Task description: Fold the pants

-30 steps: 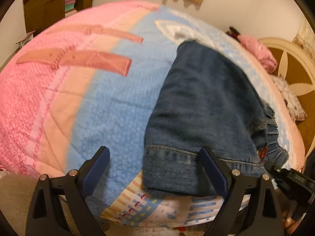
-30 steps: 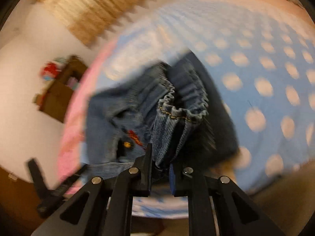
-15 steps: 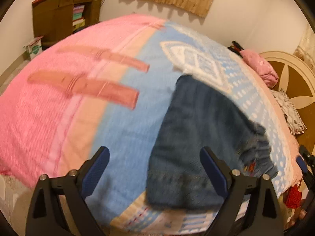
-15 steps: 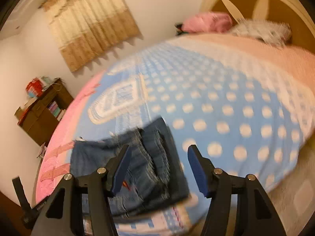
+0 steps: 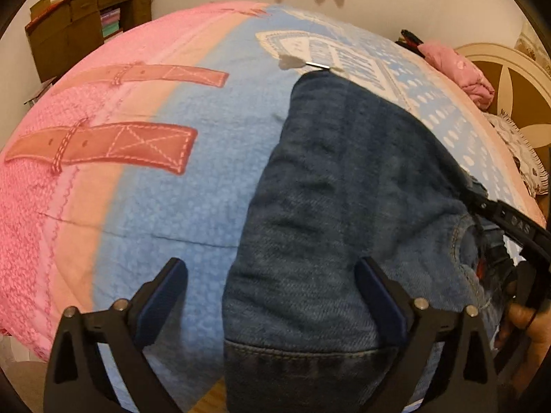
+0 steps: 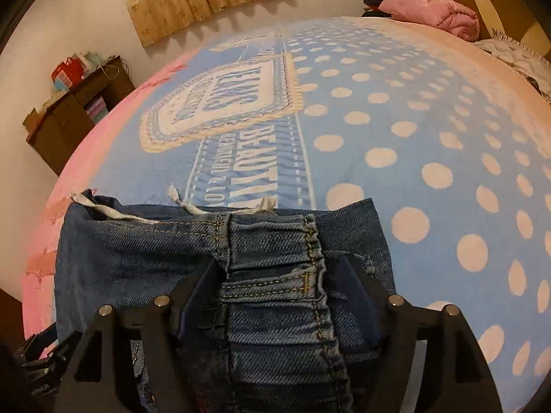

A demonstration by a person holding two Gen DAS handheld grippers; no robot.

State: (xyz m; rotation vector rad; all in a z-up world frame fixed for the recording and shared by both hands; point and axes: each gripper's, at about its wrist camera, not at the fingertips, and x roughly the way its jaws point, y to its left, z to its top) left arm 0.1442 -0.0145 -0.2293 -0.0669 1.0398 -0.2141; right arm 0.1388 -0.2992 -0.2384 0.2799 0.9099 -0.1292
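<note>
Folded dark blue denim pants (image 5: 337, 213) lying on the pink-and-blue printed bedspread (image 5: 165, 199), straddled by the left gripper (image 5: 272, 285) and right gripper (image 6: 275, 275), jaws apart: best pinching hem and waistband squarely.

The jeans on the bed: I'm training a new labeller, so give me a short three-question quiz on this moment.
1. True or false: the left gripper is clamped on the jeans.
2. What part of the jeans lies between the right gripper's open jaws? A) a leg hem B) the gathered waistband C) a back pocket
3. Fill in: the bedspread beside the jeans in the right wrist view is blue with white ____.

Key: 1. False, its jaws stand wide open, one over the denim, one over the bedspread. 2. B. 3. Dots.
</note>
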